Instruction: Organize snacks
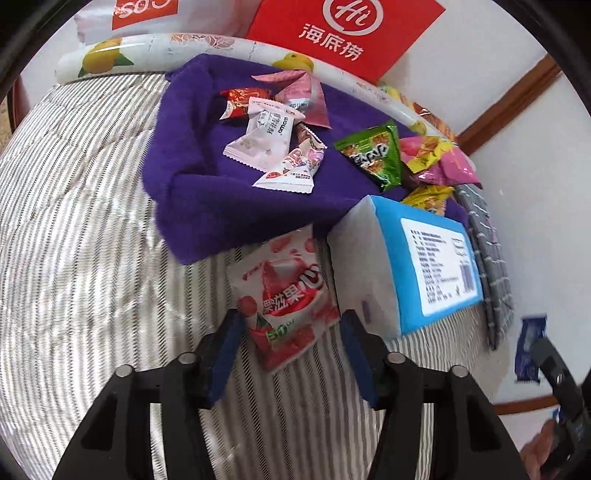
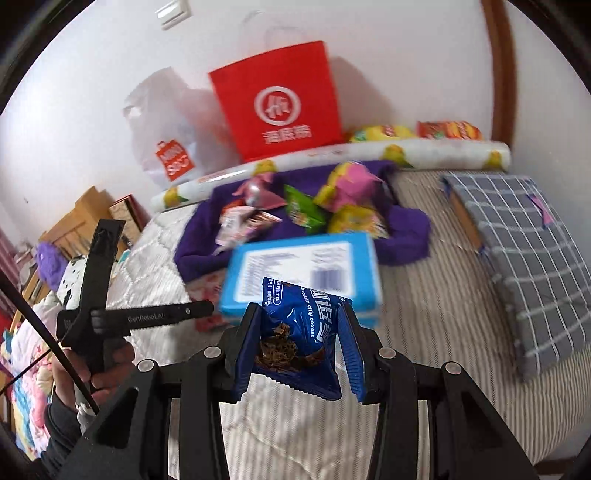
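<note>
Right gripper (image 2: 301,341) clamps cookie packet (image 2: 295,332) above bedspread (image 2: 424,258).

The left wrist camera looked steeply down along its fingers (image 1: 229,343), close over the striped bed (image 1: 92,221), toward the purple towel (image 1: 207,206) and red bag (image 1: 343,33) by the wall. The right wrist camera faced the same way from farther back and more to the right. Both views shared the towel, the blue box (image 2: 303,273) and the red bag.
</note>
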A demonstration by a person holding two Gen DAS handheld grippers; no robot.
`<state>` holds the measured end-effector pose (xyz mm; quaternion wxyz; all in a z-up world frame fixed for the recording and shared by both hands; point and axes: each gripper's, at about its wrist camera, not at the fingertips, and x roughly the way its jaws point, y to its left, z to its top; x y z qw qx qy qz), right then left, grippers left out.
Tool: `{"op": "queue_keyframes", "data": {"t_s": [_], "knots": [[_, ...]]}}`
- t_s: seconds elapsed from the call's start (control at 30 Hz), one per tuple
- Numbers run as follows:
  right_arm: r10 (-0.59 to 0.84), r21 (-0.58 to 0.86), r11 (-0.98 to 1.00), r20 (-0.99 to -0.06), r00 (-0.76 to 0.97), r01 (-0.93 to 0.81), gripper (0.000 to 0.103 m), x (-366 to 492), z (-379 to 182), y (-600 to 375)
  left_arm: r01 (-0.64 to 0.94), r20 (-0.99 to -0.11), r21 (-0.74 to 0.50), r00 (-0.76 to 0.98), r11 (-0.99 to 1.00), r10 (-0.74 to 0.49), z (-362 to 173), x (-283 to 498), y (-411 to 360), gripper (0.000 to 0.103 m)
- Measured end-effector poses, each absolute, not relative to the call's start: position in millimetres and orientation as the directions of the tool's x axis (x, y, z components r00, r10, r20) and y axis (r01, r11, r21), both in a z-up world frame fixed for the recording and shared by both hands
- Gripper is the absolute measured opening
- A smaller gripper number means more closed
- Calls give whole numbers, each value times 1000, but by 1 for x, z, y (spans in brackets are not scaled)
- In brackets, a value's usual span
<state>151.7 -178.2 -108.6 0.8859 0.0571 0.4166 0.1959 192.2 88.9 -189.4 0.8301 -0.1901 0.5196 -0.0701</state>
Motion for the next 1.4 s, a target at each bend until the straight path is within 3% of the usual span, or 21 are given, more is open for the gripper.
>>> {"op": "queue_keyframes", "data": {"t_s": [0.27,0.67,0.8,0.97,1.23,1.4], "knots": [[365,250,929,-738,568,-273,42,150,-133,-202,-142,-855,-298,479,944,-198,-189,204,65,59],[314,222,946,-806,502,-236,42,159,-191,-205,-154,-857,-218,503,964,-114,-189,221,55,48],[272,168,956,-813,515,-240,42,160,-199,-199,-161,-864,-150,502,976,-50,-185,213,66,48],[258,140,958,-805,534,-252,43,161,-205,-195,-152,-861,-153,506,976,-56,-188,211,71,51],[265,113,951,-775,574,-288,56,158,-216,-197,-115,-812,-43,583,992,32,-197,199,53,61],[304,142,940,-757,578,-309,72,159,-217,-195,-111,-784,-1,618,994,68,-199,192,46,61]]}}
